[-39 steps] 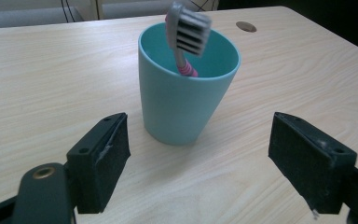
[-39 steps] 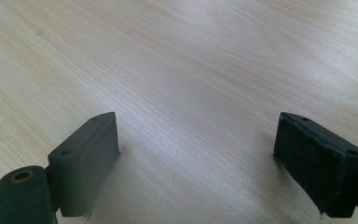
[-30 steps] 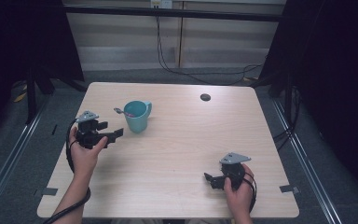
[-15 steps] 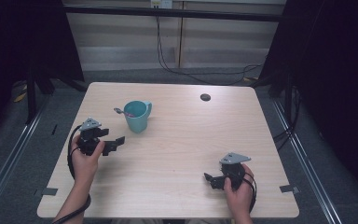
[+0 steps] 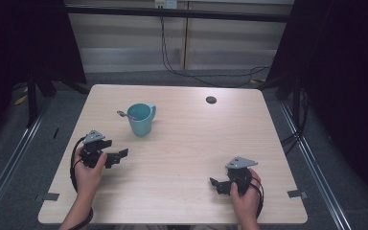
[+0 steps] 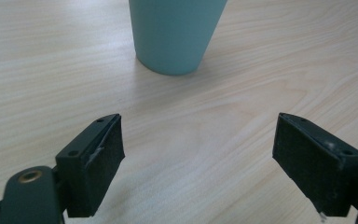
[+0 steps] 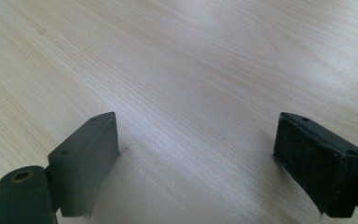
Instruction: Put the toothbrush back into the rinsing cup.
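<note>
Cup [image 5: 141, 119] stands upper left of centre on the worktop [image 5: 191, 143], just up-right of the left tool [image 5: 111, 157], the nearer; both it and the right tool [image 5: 219, 184] gape empty.

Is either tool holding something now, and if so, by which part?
Nothing is held. The left tool and right tool are both open above the table.

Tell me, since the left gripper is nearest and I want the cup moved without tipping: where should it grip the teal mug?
Probably across the teal mug's tapered body, approaching from the near-left side where the left gripper sits with jaws wide open. The mug stands upright, its handle points to the far right, and a spoon sticks out over the far-left rim, so the near wall is clear. Grip high, where it is wider.
</note>
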`<state>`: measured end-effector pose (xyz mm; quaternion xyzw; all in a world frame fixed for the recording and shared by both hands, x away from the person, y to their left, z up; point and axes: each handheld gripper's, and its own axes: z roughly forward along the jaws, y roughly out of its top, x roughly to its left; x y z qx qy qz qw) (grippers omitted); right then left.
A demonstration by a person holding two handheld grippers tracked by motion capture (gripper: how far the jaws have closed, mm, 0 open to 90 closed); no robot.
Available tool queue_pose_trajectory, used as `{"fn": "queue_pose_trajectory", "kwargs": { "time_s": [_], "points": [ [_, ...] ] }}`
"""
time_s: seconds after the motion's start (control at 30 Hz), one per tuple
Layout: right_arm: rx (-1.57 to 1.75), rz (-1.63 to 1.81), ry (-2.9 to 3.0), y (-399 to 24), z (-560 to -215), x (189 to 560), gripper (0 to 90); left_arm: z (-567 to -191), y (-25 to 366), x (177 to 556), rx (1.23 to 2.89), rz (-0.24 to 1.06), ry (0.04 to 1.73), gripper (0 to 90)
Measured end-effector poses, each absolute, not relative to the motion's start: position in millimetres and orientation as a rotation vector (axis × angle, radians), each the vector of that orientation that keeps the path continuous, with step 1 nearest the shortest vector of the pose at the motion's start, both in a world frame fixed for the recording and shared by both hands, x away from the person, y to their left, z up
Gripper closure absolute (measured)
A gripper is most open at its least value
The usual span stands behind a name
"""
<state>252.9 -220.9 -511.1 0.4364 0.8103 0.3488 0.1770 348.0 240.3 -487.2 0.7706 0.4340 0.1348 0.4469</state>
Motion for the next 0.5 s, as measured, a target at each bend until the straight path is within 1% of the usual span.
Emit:
{"fn": "queue_pose_trajectory", "kwargs": {
  "time_s": [0.5],
  "points": [
    [1.230,0.992,2.297,-221,-511,253,13.4,-507,241,336,1.952,0.326,1.084,16.4]
  ]
}}
